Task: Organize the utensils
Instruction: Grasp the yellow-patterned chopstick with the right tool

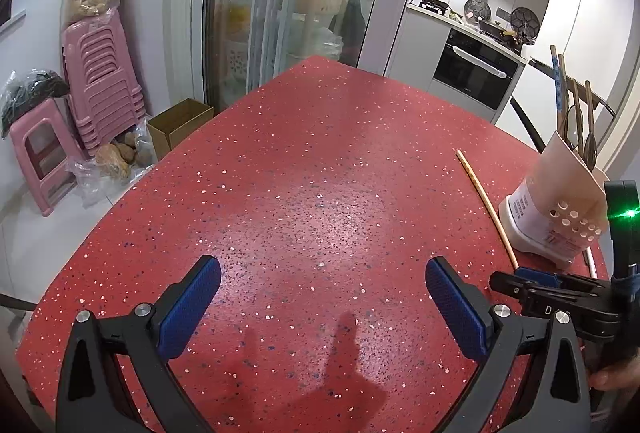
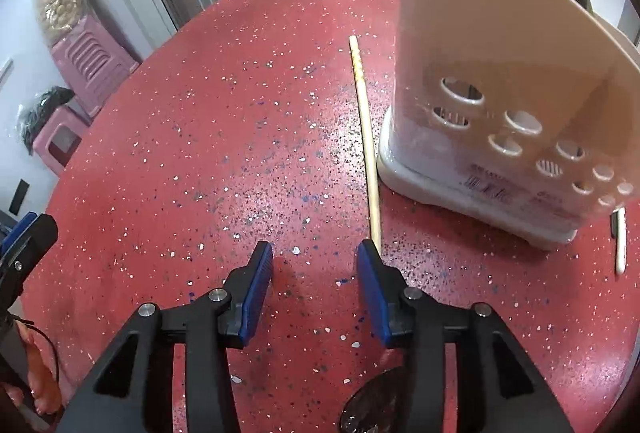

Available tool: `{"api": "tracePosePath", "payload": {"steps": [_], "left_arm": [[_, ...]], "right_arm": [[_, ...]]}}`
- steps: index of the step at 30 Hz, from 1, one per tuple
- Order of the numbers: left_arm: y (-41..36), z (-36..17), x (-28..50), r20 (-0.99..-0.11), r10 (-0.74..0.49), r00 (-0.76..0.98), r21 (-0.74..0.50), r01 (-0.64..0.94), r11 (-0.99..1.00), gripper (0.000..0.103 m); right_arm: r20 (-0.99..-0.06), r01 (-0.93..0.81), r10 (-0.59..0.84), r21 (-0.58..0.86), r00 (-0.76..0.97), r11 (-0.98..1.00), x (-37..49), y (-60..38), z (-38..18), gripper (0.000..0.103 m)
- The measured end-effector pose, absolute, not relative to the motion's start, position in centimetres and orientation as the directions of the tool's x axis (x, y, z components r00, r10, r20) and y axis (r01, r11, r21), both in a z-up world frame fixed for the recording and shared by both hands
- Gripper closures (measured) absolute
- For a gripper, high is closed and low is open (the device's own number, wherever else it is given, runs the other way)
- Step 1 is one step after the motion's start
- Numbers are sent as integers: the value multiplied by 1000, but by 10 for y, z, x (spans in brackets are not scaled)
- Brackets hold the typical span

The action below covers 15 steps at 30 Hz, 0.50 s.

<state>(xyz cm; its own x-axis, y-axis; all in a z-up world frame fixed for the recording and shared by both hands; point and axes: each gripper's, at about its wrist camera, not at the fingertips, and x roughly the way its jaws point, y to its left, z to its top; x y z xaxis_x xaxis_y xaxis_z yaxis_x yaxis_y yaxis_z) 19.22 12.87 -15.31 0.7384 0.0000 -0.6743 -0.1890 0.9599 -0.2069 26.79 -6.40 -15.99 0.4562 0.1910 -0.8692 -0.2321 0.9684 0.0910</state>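
Observation:
A beige utensil holder [image 2: 496, 81] with round holes stands on the red speckled table [image 2: 200, 137]; in the left wrist view [image 1: 560, 193] it holds several spoons and chopsticks [image 1: 576, 113]. A single wooden chopstick [image 2: 366, 129] lies on the table just left of the holder, also seen in the left wrist view [image 1: 486, 207]. My right gripper [image 2: 316, 257] is open and empty, its right finger just beside the chopstick's near end. A dark spoon bowl [image 2: 372, 405] lies under it. My left gripper [image 1: 322, 273] is wide open and empty over bare table.
A pale stick-like utensil [image 2: 620, 241] lies right of the holder. Pink stools [image 1: 100, 81], a cardboard box [image 1: 180, 125] and bags stand on the floor beyond the table's left edge. A glass door [image 1: 288, 5] and kitchen counter [image 1: 472, 29] are behind.

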Motion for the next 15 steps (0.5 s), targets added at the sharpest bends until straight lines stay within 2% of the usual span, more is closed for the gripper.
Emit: {"api": "tracePosePath", "payload": {"steps": [1, 3, 6, 8, 15], "left_arm": [[129, -154, 192, -676, 0, 737, -207, -190, 960, 0], [128, -155, 192, -679, 0, 734, -204, -189, 961, 0], [127, -155, 191, -675, 0, 737, -201, -184, 962, 0], [127, -154, 190, -672, -3, 740, -207, -184, 961, 0], [123, -156, 190, -675, -13, 738, -206, -172, 963, 0]], "right_arm": [[-870, -228, 186, 87, 457, 970, 270, -61, -160, 68], [-870, -230, 212, 118, 444, 966, 268, -65, -158, 78], [-844, -258, 207, 85, 494, 962, 257, -71, -143, 77], [-838, -270, 200, 66, 508, 961, 256, -77, -138, 72], [-872, -230, 198, 102, 447, 968, 269, -89, -156, 70]]}}
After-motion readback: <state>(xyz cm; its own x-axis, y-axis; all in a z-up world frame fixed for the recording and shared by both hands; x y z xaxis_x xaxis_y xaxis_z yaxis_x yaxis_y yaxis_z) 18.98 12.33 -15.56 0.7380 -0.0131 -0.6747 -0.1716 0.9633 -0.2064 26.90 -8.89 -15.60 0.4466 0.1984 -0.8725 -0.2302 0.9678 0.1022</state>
